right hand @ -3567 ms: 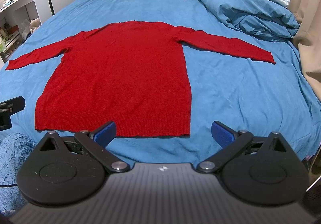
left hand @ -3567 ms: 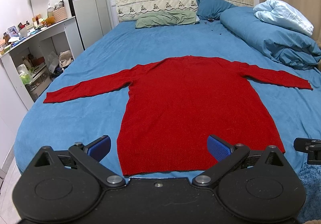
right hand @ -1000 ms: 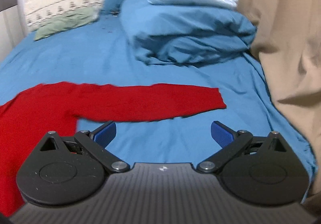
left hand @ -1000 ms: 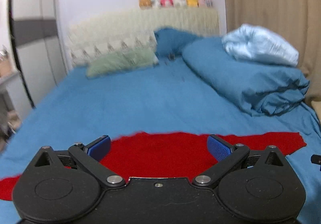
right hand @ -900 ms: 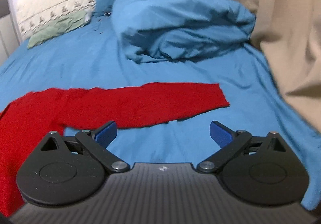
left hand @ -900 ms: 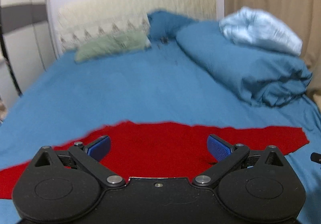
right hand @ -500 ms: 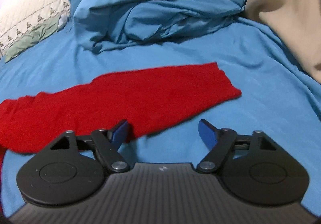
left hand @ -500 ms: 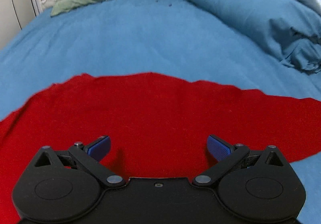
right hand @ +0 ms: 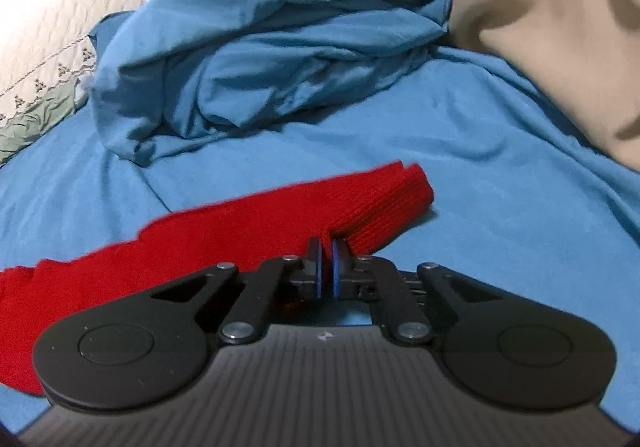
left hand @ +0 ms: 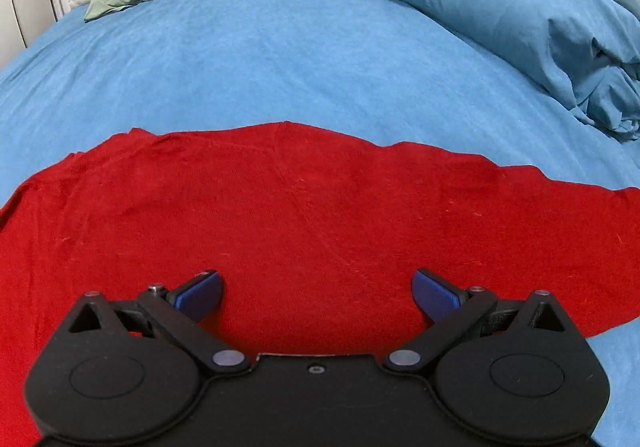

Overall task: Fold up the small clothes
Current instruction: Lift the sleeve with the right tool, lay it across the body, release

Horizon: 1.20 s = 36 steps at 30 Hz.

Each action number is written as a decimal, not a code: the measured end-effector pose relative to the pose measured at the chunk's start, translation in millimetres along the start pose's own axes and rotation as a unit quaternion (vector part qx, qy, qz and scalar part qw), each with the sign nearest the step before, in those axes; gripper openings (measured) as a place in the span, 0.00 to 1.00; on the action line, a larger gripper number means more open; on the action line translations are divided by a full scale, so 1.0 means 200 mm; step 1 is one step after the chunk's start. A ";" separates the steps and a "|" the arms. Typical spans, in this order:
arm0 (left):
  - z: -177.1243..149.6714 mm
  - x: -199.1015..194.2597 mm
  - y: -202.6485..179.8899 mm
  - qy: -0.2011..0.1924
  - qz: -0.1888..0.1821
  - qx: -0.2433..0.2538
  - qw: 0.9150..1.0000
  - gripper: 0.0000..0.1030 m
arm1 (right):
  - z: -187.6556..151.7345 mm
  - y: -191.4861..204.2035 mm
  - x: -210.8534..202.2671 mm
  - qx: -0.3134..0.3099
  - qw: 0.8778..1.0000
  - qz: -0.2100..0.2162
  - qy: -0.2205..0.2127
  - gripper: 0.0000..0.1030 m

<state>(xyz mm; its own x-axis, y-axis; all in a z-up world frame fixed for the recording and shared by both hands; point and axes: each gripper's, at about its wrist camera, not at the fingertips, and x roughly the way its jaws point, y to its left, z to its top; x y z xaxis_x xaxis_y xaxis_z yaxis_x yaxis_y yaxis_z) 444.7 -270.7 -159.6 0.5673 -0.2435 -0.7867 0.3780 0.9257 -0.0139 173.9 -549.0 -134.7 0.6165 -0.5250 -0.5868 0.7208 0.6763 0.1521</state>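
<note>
Pinching the ribbed cuff, the right gripper (right hand: 326,261) lifts the red knit sweater's (left hand: 280,215) sleeve (right hand: 280,215); the left gripper (left hand: 318,293) hovers spread.

Red knit sweater (left hand: 304,215) is lying flat, filling the lower half of the left wrist view, shoulder line arching across mid-frame. Its ribbed sleeve cuff (right hand: 384,203) is bunching at centre of the right wrist view, edge lifting slightly.

right tongs (right hand: 326,261) pinch red sleeve (right hand: 372,203)

Sweater (left hand: 280,215) flat on bed (left hand: 280,59), duvet (right hand: 260,47) behind its sleeve (right hand: 280,219)
</note>
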 end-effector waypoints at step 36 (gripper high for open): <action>-0.29 -0.32 0.99 -0.038 -0.067 -0.128 0.989 0.85 | -0.81 1.78 -0.58 -0.393 0.846 0.359 0.021 0.76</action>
<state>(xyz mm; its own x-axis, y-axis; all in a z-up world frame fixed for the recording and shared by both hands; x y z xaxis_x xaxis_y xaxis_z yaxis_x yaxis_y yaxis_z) 440.4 -55.3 -148.5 0.5819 -0.3801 -0.7190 0.2602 0.9246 -0.2782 308.5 -163.9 -141.7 0.7825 0.1739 -0.5979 -0.2783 0.9566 -0.0859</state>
